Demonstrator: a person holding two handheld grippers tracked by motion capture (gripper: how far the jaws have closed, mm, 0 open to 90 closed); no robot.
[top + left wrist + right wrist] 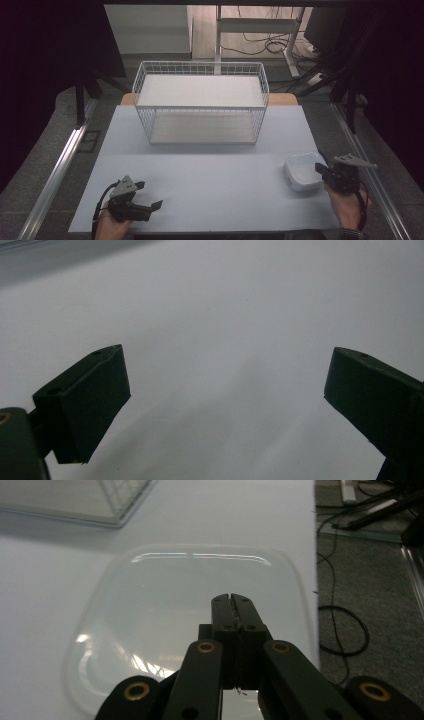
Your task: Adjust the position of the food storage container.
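Right tongs [233, 600]: jaws pressed together, tips over the near rim of the white dish [303, 172]. Whether the rim is pinched between them I cannot tell; the jaw faces look flush, with nothing visible between. Judged: closing at the rim suits lifting a shallow dish by its edge.

Dish sits upright at the right end of the bench [200, 175], close to the right edge, well apart from the wire basket [200, 102] at the back. It is a rounded square, open side up, with no marked long axis; its sides run roughly square to the bench edges.

Left tongs [225, 405]: jaws wide apart, holding nothing, low over bare bench at the near left, probably parked clear while the right works
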